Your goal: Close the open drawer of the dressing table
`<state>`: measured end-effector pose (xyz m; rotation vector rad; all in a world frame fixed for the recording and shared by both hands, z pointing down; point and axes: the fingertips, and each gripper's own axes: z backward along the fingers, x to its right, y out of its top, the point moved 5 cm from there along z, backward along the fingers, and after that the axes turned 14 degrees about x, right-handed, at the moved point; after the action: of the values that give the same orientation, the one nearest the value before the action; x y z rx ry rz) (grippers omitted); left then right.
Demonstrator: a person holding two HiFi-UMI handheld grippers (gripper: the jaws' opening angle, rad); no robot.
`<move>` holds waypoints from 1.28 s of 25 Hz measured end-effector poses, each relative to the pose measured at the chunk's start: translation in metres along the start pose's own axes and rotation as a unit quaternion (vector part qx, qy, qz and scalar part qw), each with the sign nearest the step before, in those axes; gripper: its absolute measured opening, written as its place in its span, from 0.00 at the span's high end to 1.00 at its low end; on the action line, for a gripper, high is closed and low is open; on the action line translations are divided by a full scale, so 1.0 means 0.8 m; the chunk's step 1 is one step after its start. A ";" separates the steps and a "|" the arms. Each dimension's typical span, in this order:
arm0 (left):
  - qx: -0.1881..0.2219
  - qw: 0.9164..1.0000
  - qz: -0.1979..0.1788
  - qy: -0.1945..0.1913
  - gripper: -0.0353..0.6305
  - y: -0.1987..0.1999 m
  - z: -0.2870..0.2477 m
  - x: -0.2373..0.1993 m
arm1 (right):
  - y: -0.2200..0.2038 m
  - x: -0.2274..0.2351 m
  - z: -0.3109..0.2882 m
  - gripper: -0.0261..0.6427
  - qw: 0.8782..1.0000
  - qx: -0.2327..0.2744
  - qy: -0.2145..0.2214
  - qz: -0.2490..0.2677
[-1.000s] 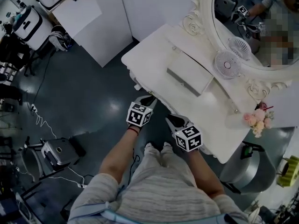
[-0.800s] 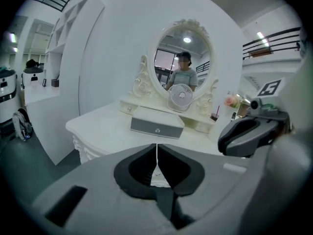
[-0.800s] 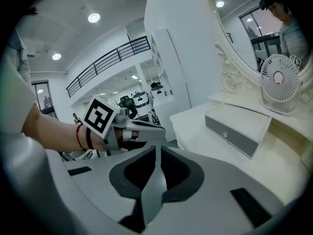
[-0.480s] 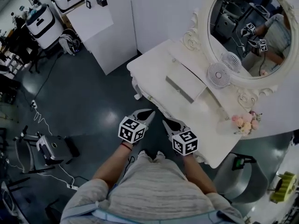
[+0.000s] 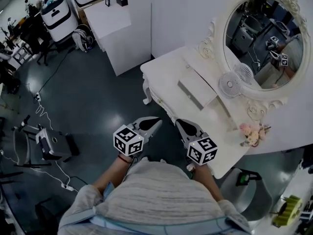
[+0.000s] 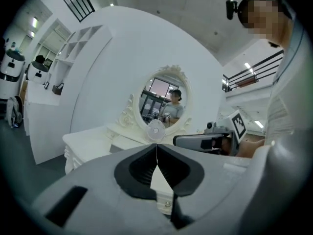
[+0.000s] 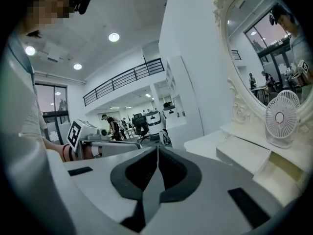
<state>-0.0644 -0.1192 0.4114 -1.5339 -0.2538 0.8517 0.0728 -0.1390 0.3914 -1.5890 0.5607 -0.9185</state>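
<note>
The white dressing table (image 5: 166,75) stands ahead of me under its oval mirror (image 5: 264,48). Along its front edge (image 5: 161,102) no drawer shows pulled out in the head view. My left gripper (image 5: 157,123) and right gripper (image 5: 180,123) hover side by side over the dark floor, a short way off that front edge, both shut and empty. In the left gripper view the left gripper (image 6: 156,148) points about level at the table (image 6: 93,141), and a small knob (image 6: 167,204) shows below its jaws. The right gripper (image 7: 157,151) looks along the tabletop (image 7: 210,143).
On the table are a small white fan (image 5: 230,84), a shallow grey-white box (image 5: 195,94) and pink flowers (image 5: 250,133). A white cabinet (image 5: 122,33) stands at the back left. Machines and cables (image 5: 49,146) lie on the floor at the left, a round stand (image 5: 242,190) at the right.
Both grippers have risen and drawn back from the table's front edge towards the person. The head view has lifted, so more of the mirror shows.
</note>
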 end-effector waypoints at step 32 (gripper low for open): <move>0.038 0.999 -0.001 -0.011 0.92 0.041 0.014 0.054 | 0.024 -0.048 0.024 0.95 1.000 0.004 0.031 -0.004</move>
<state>-0.0515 -0.0897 0.3662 -1.4546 -0.2366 0.8688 0.0685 -0.1019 0.3624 -1.5609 0.5925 -0.9779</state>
